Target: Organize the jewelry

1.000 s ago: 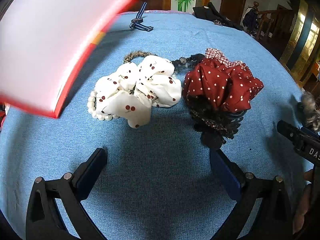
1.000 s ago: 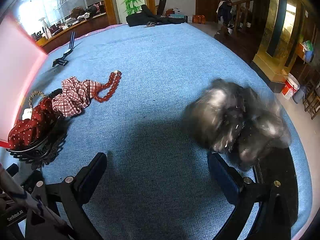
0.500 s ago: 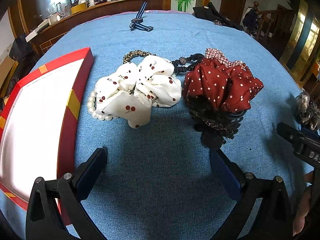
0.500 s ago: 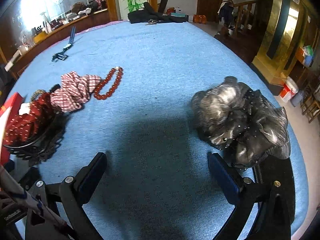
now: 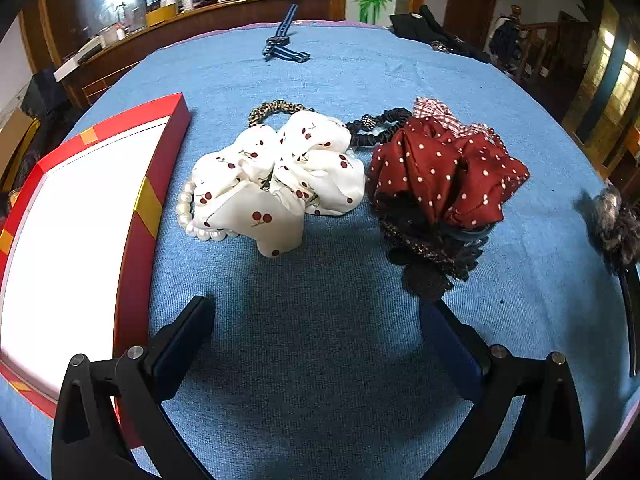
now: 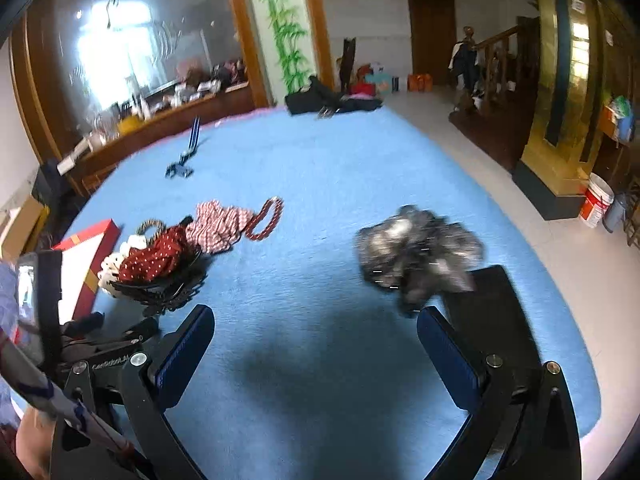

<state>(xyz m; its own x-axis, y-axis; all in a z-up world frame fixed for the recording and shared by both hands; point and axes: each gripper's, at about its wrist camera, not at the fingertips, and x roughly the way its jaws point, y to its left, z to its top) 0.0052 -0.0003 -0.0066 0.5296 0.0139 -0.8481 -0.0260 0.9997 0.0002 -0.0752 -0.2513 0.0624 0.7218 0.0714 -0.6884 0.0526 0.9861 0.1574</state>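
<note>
A wide blue cloth (image 5: 320,360) covers the table and fills most of both views. At the left edge of the left wrist view lies the largest item, a shallow red box (image 5: 160,160) with gold corner bands and a white interior, open and facing up. To its right, near the middle of the cloth, sits a white scrunchie printed with red cherries (image 5: 280,184); a pearl bracelet (image 5: 188,216) curls against its left side and a leopard-print hair tie (image 5: 272,108) peeks out behind it. Just beside the white scrunchie, on the right, a dark red scrunchie with white dots (image 5: 440,172) rests on top of a black lacy hair piece (image 5: 432,256), with a red-and-white checked scrunchie (image 5: 436,108) and a black beaded hair tie (image 5: 380,128) behind it. In the right wrist view a loop of red beads (image 6: 268,218) lies touching the far side of the checked scrunchie. Well apart from this cluster, toward the right side of the table, lies a fluffy grey and black scrunchie (image 6: 416,256), blurred in the right wrist view, next to a flat black piece (image 6: 492,304). A blue striped strap (image 5: 284,40) lies far back on the cloth. The left gripper (image 5: 316,312) hangs over bare cloth in front of the two scrunchies, its fingers spread wide and grasping nothing. The right gripper (image 6: 316,320) is raised above the cloth, fingers likewise spread and empty, with the grey scrunchie just beyond its right fingertip.
</note>
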